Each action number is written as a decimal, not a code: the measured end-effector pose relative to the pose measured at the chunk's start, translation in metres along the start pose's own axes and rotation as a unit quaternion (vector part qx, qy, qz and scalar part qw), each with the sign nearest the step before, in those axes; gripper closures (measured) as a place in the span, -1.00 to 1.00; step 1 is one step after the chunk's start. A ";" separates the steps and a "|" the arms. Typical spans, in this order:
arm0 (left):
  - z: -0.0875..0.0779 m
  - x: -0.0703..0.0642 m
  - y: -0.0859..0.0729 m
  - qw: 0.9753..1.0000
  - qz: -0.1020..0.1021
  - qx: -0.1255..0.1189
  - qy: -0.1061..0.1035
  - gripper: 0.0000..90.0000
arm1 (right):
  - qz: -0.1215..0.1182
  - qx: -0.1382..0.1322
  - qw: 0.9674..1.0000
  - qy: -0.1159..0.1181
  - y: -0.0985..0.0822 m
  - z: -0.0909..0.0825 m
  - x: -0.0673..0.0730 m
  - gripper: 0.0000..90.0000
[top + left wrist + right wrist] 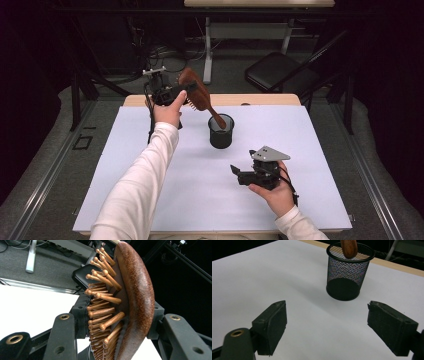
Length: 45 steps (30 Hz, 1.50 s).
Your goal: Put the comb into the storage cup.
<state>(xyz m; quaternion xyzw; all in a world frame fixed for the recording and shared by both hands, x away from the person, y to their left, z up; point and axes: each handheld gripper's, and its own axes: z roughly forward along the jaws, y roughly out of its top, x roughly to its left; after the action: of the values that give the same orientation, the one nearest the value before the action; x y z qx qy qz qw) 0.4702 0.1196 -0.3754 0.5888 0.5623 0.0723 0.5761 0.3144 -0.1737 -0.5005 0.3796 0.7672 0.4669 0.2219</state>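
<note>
High view: left tool (186, 91) is clamped on the head of a wooden hairbrush (199, 95), held in the air over the far-left part of the surface (150, 200), near its far edge. Grip sits on the wide head, one jaw against the bristle side and one against the smooth back — likely so the handle stays free to go into the mesh cup (221, 131).

Brush long axis runs diagonally: head up and toward the far-left corner, handle down and toward the cup. Handle tip sits at the cup's rim; right gripper view has the rounded handle end (348, 248) just at or inside the opening of the cup (347, 277) — can't tell how deep.

Left gripper view: bristles (105, 302) point to that view's left, curved back of the hairbrush (140, 300) to its right, jaws tight on both sides.

Cup stands upright, roughly mid-surface, a bit toward the far edge.

Right tool (240, 176) is open and empty, held low over the surface nearer the near-right side, jaws aimed at the cup but well apart from it — my guess is it's standing by to steady the cup.
</note>
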 end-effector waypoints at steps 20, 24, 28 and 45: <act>0.012 0.000 -0.007 1.000 0.003 0.003 0.008 0.12 | -0.002 0.002 1.000 0.003 0.000 0.000 0.000 -0.64; 0.014 0.002 -0.009 1.000 0.001 0.005 0.009 0.12 | -0.002 0.001 1.000 0.003 0.000 0.001 0.000 -0.64; 0.017 0.003 -0.012 1.000 0.003 0.010 0.013 0.12 | -0.003 0.002 1.000 0.004 0.000 0.001 0.001 -0.64; 0.028 0.007 -0.023 1.000 0.009 0.019 0.015 0.12 | -0.003 0.002 1.000 0.001 0.000 0.000 -0.001 -0.64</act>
<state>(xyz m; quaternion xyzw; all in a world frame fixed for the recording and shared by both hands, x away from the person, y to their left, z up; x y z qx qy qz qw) 0.4801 0.1012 -0.4060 0.6030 0.5673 0.0760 0.5557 0.3146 -0.1743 -0.5006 0.3771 0.7697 0.4650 0.2218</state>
